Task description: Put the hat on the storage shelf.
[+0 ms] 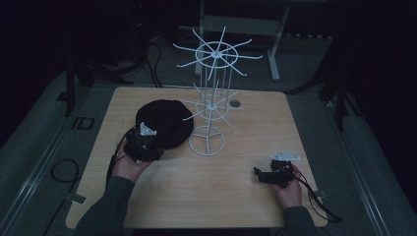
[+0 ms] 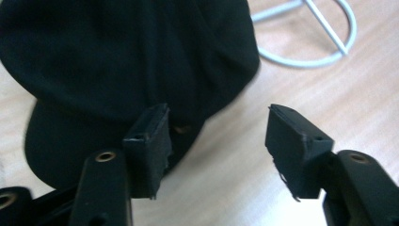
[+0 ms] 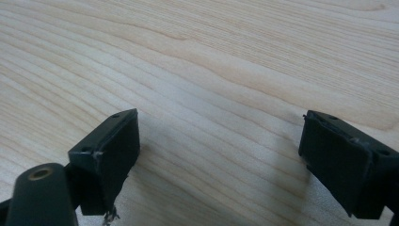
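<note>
Your work surface is a pale wooden table (image 1: 196, 187) in a dark room. The black cap (image 2: 117, 61) lies just ahead of your left gripper (image 2: 219, 141), whose jaws stand apart, gripping nothing. Beyond it stands a white wire rack (image 1: 211, 93). Your right gripper (image 3: 219, 155) hangs wide open over bare wood.

Dark sleeves, black grippers with screw-holed fingers (image 2: 148, 141), grey three-cornered top plates, trailing black cables.
</note>
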Demonstrator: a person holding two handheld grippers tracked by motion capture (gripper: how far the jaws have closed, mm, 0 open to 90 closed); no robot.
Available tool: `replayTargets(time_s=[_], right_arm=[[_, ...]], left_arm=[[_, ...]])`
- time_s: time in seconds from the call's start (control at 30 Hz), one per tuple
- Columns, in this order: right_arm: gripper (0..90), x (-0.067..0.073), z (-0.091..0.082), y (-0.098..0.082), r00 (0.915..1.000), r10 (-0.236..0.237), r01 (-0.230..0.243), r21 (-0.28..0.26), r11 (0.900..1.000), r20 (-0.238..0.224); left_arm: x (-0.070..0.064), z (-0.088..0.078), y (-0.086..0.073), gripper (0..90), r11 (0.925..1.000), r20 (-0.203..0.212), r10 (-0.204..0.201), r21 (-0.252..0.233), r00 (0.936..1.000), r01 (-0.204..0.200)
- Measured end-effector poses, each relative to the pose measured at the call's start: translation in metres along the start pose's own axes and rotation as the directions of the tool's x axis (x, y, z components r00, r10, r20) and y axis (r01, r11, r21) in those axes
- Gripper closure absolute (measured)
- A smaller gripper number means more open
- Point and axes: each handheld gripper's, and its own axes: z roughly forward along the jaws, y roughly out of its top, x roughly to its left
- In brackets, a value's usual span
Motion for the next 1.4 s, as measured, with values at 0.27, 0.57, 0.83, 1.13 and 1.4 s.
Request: replayTargets(time_s=[0.27, 0.57, 0.83, 1.13, 1.4], right_arm=[[12.6, 0.0, 0.0, 0.0, 1.0, -0.002, 0.002, 0.0, 1.0, 0.001], [12.6, 0.0, 0.0, 0.0, 1.0, -0.002, 0.002, 0.0, 1.0, 0.001], [12.6, 0.0, 0.0, 0.0, 1.0, -0.002, 0.002, -0.001, 1.0, 0.001], [12.6, 0.0, 0.0, 0.0, 1.0, -0.002, 0.002, -0.001, 1.0, 0.001], [12.6, 0.0, 0.0, 0.0, 1.0, -0.002, 0.002, -0.001, 1.0, 0.001]], left_arm=[[0.016, 0.018, 0.026, 26.3, 0.9985, -0.013, -0.054, 0.002, 0.9985, 0.054], [0.016, 0.048, 0.051, 9.2, 0.9957, -0.063, -0.079, 0.043, 0.9948, 0.082], [0.028, 0.086, 0.056, 5.6, 0.9808, -0.105, -0.111, 0.149, 0.9882, 0.126], [0.037, 0.091, 0.054, 39.4, 0.9713, -0.132, -0.145, 0.17, 0.9805, 0.167], [0.034, 0.089, 0.057, 76.7, 0.9766, -0.138, -0.119, 0.163, 0.9833, 0.141]])
